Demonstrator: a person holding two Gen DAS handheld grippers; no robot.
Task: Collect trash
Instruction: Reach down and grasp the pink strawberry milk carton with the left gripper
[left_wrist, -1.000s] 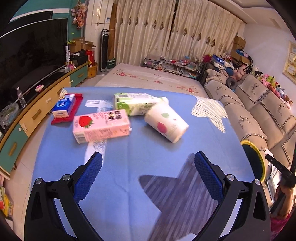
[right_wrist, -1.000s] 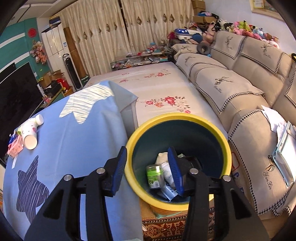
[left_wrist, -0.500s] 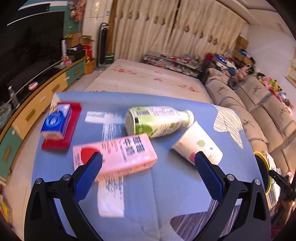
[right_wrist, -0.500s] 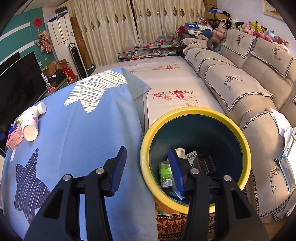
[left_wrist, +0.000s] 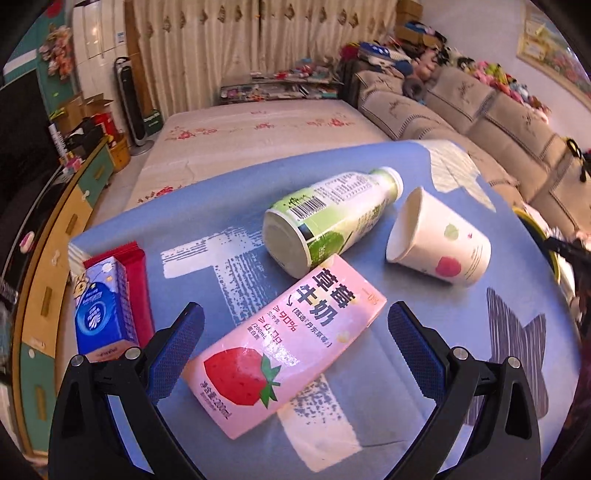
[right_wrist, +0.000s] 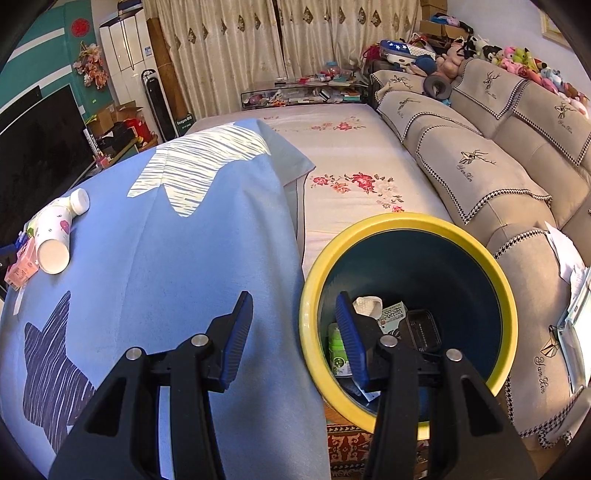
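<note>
**Carton lined up, neighbours close**

Between the spread blue pads of the left gripper (left_wrist: 291, 334) lies the pink strawberry-milk carton (left_wrist: 286, 347), flat on the blue-clothed bench (left_wrist: 424, 373) and angled across the gap, not yet touched. The gripper is released and empty. Touching the carton's far end is a green-and-white plastic bottle (left_wrist: 332, 218) on its side; a white paper cup (left_wrist: 439, 245) lies just beside. Because the carton sits diagonally, closing now may catch its corners and twist or crush it, and nudge the bottle into rolling. Off the bench edge, the right gripper (right_wrist: 293, 330) hangs part-open, holding nothing, beside the yellow-rimmed dark bin (right_wrist: 506, 306) that already holds litter.
</note>
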